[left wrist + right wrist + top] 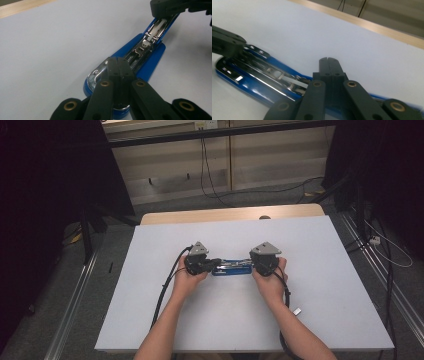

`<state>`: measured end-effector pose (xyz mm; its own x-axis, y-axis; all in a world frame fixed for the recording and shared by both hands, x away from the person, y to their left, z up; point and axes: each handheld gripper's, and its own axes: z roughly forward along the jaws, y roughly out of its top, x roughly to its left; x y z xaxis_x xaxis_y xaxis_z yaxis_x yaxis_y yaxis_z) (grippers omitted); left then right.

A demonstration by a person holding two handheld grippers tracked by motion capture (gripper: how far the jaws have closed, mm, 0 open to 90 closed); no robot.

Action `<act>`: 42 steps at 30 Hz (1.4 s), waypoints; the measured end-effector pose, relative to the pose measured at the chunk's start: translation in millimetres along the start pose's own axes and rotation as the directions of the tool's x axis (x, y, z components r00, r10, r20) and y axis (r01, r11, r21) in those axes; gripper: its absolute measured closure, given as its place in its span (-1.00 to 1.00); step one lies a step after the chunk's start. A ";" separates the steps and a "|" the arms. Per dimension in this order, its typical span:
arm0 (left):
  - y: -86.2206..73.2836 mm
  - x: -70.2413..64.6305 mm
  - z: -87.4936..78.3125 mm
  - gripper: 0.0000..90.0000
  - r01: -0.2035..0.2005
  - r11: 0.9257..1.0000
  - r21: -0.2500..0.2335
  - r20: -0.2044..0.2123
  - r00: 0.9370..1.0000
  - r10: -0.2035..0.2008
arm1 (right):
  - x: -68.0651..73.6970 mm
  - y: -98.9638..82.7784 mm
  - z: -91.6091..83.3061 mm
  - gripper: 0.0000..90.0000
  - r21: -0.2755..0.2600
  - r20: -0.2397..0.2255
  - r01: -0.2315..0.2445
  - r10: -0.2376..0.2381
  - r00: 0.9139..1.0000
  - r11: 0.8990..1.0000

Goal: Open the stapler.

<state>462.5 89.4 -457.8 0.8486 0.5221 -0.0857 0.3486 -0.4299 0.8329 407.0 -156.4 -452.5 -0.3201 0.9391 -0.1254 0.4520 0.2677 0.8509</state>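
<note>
A blue plastic stapler (231,267), its long chromed metal staple channel exposed, lies mid-table on the smooth white tabletop (320,270) between both hands. The matte black left gripper (117,65) and right gripper (328,65) each have jaws pressed together, resting over opposite ends.

I note left gripper (204,263) and right gripper (264,262): black bodies, grey three-cornered top plates, trailing black cables. Jaws (117,67) black, flat-linked, brass-ringed pivots, small screws. Forearms bare, sleeveless.
</note>
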 end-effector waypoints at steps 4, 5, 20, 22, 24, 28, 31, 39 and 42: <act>-0.4 1.7 -0.1 1.00 0.005 1.000 -0.005 0.010 1.000 -0.005 | -9.0 -3.6 -1.2 1.00 -0.011 -0.008 -0.035 0.035 0.999 0.999; -0.5 2.0 -0.1 1.00 0.009 1.000 -0.005 0.013 1.000 -0.008 | -9.3 -2.6 -1.5 1.00 -0.004 -0.010 -0.025 0.024 1.000 1.000; 3.9 7.5 -12.5 0.73 0.097 0.994 -0.059 0.062 0.994 -0.093 | -17.9 2.3 -6.4 0.89 0.005 -0.099 0.002 -0.002 0.995 1.000; 7.0 7.6 -17.8 0.52 0.108 0.991 -0.075 0.060 0.993 -0.104 | -19.3 3.9 -11.4 0.80 -0.002 -0.108 0.021 -0.021 0.994 1.000; 9.4 7.3 -23.0 0.45 0.129 0.988 -0.090 0.058 0.991 -0.124 | -22.4 5.0 -18.4 0.68 -0.019 -0.124 0.014 -0.016 0.992 1.000; 11.7 3.9 -28.6 0.09 0.118 0.991 -0.069 0.033 0.993 -0.116 | -29.9 6.1 -35.3 0.32 -0.044 -0.170 0.009 -0.017 0.985 0.999; 13.5 -0.1 -32.5 -0.18 0.111 0.992 -0.056 0.025 0.994 -0.110 | -36.2 2.3 -50.8 0.09 -0.050 -0.185 -0.005 -0.004 0.983 0.999; 16.2 -6.2 -41.8 -0.63 0.094 0.994 -0.046 -0.026 0.995 -0.096 | -47.4 -26.7 -84.0 -0.29 -0.030 -0.219 -0.021 0.014 0.976 0.999; 12.6 -4.5 -46.8 -0.66 0.102 0.994 -0.034 -0.048 0.993 -0.104 | -52.5 -39.2 -93.4 -0.40 -0.025 -0.231 -0.051 0.043 0.972 0.998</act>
<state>444.5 116.1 -421.3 0.7879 0.5983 -0.1457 0.4199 -0.3490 0.8378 328.4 -236.4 -431.7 -0.4838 0.8746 0.0328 0.4464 0.2144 0.8688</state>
